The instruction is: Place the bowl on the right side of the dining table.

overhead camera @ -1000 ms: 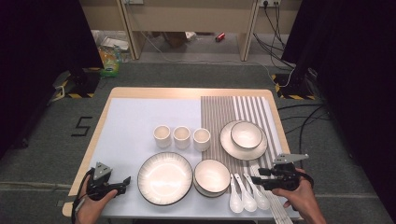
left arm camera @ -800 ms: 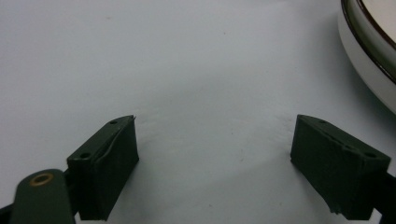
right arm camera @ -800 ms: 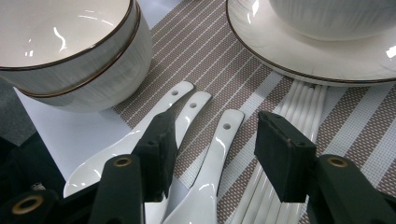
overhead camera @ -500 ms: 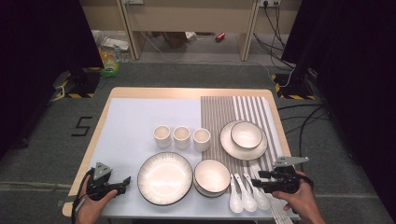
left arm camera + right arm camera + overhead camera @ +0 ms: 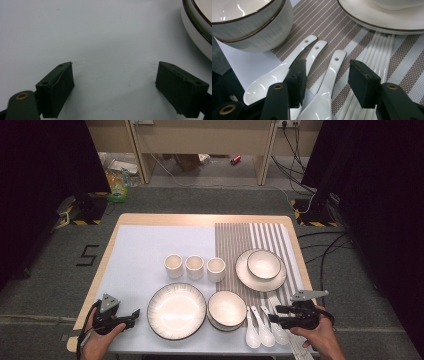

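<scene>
The worktop (image 5: 130, 250) carries a pale sheet on its left part and a striped mat (image 5: 250, 240) on its right. Just ahead of the left gripper (image 5: 134, 314) sits the large plate (image 5: 176, 311), its rim showing at the upper right of the left gripper view. The person's left hand (image 5: 97, 340) holds that gripper low and level at the near left corner, pointing toward the plate; its fingers (image 5: 56, 87) stand wide apart over bare sheet with nothing between them.

The right hand (image 5: 320, 337) comes in at the near right edge and holds the right gripper (image 5: 274, 314) level, aimed leftward at the three spoons (image 5: 262, 330). In the right gripper view its fingers (image 5: 364, 85) are parted and straddle the handle of the spoon (image 5: 324, 92) nearest the chopsticks (image 5: 372, 67), pads clear of it. Two stacked bowls (image 5: 249, 25) lie beyond the left finger, and a plate with a bowl (image 5: 261, 267) farther ahead on the mat.
</scene>
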Tool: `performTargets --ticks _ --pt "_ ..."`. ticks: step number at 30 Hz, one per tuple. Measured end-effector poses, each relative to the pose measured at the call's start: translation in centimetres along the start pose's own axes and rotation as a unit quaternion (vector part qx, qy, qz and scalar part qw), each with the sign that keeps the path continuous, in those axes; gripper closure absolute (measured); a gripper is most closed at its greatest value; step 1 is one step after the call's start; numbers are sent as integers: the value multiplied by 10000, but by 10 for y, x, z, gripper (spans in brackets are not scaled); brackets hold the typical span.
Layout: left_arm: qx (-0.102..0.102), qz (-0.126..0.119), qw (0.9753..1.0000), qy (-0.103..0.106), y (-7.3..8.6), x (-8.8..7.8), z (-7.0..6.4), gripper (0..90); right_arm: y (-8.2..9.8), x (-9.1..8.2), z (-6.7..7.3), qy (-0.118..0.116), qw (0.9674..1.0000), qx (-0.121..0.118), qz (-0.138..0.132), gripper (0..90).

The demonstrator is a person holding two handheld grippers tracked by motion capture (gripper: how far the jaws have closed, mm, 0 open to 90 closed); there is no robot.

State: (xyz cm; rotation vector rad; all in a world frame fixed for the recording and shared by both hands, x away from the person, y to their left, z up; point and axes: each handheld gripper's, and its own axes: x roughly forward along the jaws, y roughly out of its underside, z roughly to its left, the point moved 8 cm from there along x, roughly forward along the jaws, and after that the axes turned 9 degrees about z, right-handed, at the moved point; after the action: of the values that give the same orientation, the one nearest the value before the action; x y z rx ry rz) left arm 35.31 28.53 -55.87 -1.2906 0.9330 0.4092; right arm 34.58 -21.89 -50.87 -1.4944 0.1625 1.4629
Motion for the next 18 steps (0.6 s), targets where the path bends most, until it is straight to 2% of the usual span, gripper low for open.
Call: performTargets --ticks 18 --pt "-28 -23 10000 21 0 0 -1 138 2 5 3 1 10000 -34 28 489"
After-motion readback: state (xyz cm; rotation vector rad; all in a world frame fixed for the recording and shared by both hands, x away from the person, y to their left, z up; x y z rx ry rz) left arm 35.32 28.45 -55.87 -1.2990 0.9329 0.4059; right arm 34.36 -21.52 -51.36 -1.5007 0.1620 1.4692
